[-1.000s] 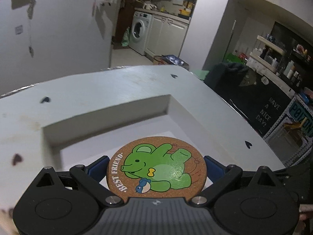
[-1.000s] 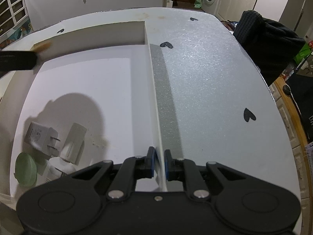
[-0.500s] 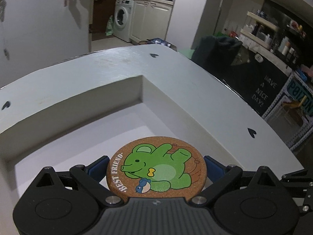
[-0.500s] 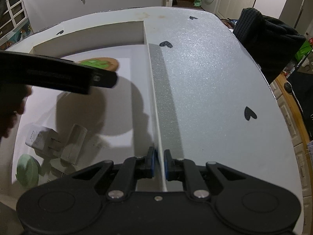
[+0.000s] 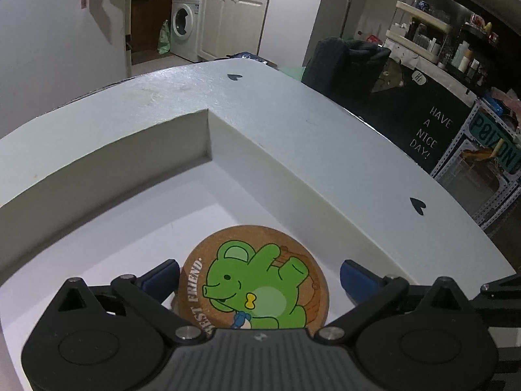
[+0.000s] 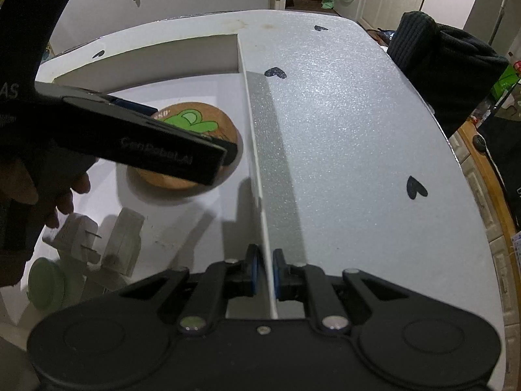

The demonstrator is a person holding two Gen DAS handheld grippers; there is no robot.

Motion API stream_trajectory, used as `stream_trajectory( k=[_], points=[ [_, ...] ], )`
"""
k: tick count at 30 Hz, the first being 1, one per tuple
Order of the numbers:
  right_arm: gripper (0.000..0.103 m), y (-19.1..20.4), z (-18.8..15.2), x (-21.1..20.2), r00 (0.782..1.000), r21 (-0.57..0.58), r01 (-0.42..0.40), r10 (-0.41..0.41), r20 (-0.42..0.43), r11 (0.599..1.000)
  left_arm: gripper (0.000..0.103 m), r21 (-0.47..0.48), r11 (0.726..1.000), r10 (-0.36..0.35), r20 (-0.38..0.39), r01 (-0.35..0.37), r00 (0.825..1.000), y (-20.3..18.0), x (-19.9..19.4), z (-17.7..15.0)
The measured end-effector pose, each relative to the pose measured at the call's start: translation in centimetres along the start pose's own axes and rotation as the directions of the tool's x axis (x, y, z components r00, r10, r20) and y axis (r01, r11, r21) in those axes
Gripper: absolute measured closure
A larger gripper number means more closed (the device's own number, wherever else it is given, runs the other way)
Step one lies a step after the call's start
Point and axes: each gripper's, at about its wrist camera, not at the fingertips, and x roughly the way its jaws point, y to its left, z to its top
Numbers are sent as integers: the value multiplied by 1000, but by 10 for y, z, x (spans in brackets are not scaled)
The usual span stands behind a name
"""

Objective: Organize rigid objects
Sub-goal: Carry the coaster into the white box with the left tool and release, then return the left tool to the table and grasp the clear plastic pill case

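Tilting steeply down, left claw (image 5: 257, 270) open around coaster (image 5: 254, 277)

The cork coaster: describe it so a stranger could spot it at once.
Find the white box recessed in the speckled tabletop. Near its far right corner lies the cork coaster, between the left gripper's open blue pads. It alone is round and brown, printed with a green bear and "BEST FRIEND"; its neighbours are white chargers.

1 cork coaster (image 5: 257, 280), 2 white plug adapters (image 6: 76, 239), 1 green round lid (image 6: 45, 283), 1 white tray (image 5: 270, 159), 2 grippers.
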Motion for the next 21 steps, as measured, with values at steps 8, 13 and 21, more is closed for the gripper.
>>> stream_trajectory(
  k=[8, 13, 21],
  points=[
    [92, 0, 1, 0, 1000, 3, 1, -1, -3, 1000, 0, -27, 1000, -3, 2, 3, 1000, 4, -10, -2],
    [92, 1, 1, 0, 1000, 2, 1, -1, -2, 1000, 0, -35, 999, -4, -14, 4, 1000, 6, -19, -6],
    [92, 1, 0, -1, 1000, -5, -1, 1, 4, 1000, 0, -45, 999, 4, 3, -4, 1000, 8, -50, -17]
  ],
)
